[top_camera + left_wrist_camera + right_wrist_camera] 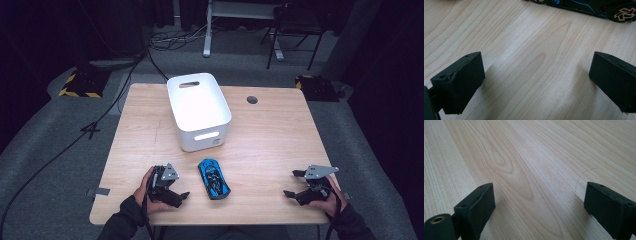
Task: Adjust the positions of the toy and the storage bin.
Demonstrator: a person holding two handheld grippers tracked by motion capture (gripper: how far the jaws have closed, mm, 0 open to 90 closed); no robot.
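White bin (pixel 199 111) on wooden table (pixel 270 145), blue toy car (pixel 214 178) between left gripper (pixel 176 192) and right gripper (pixel 294 184)

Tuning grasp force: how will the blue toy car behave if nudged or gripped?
The blue toy car stands on its wheels on the bare wooden table, so a push along its length would probably roll it away. Its body looks hard and glossy, likely rigid but somewhat slippery between jaws. It looks small and low, so probably light and unlikely to tip.
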